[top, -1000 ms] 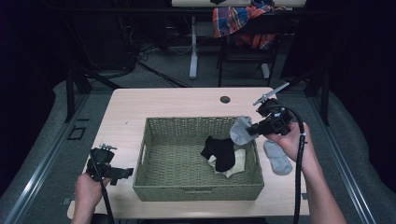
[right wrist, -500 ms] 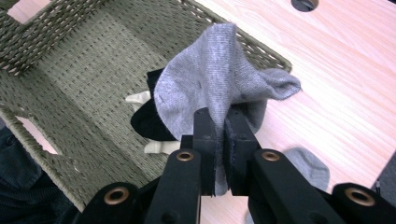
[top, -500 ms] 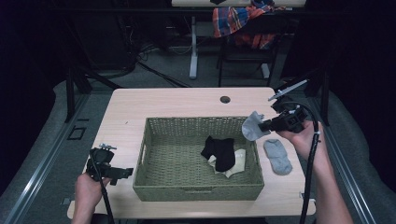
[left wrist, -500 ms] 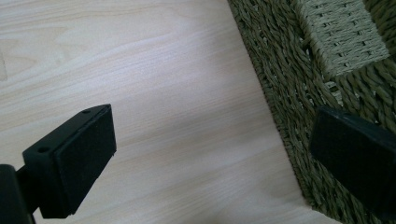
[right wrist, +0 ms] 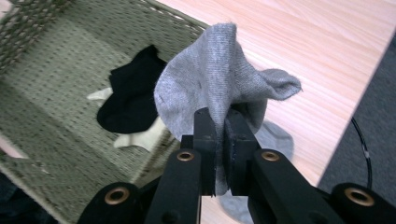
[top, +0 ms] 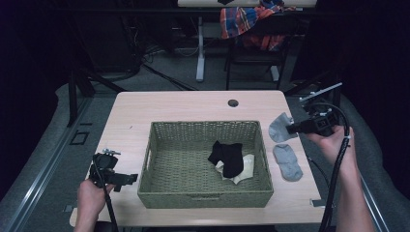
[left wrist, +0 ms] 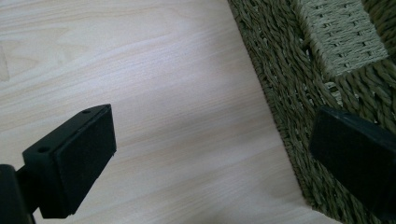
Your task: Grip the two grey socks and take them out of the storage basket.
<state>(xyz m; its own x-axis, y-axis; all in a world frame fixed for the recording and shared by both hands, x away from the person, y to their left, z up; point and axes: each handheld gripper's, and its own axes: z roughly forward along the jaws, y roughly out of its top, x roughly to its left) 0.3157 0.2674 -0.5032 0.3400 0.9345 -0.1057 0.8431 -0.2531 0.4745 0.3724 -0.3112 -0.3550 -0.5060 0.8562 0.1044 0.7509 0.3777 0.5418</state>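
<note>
Dim room, right gripper (right wrist: 219,140) pinching grey sock (right wrist: 219,79), left gripper (left wrist: 224,163) spread, cropped.

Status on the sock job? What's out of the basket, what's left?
Done: one grey sock lies on the table right of the basket. In hand: the right gripper is shut on a second grey sock, held above the table beside the basket. Left: a black sock and a cream sock lie inside. The left gripper is open, holding nothing, by the basket's outer wall.
</note>
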